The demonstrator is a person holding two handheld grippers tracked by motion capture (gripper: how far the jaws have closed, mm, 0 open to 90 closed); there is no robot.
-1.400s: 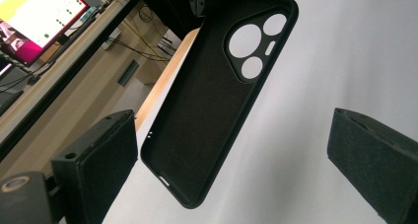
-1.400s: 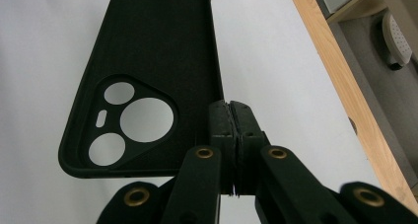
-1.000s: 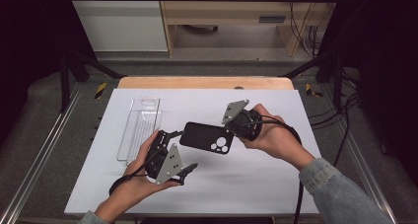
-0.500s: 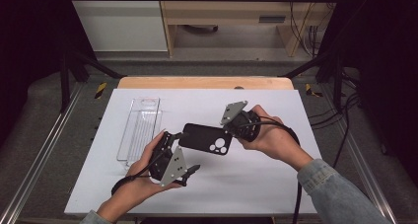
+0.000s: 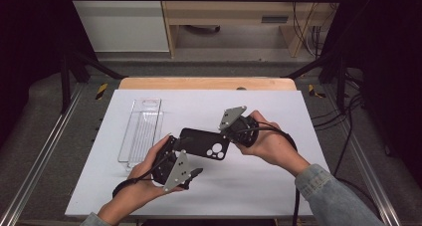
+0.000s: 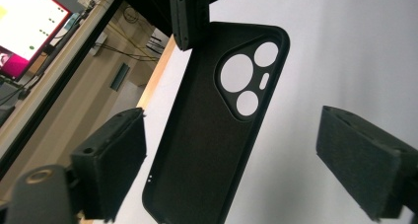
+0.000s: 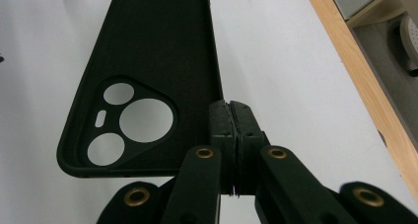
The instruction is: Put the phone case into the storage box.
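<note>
White counter (image 5: 278,186) spreads under our work; we pinch the black phone case (image 5: 201,143) by its three o'clock edge in our right gripper (image 5: 238,132). Left gripper (image 5: 175,147) jaws, apart, have just been closing around its nine o'clock end. Light, bendy: grip the rims.

The phone case (image 5: 201,143) looks matt black rubbery plastic, the tray (image 5: 141,130) left of it clear glossy plastic, the bench (image 5: 278,106) smooth matt white.

No legible text seems visible.
</note>
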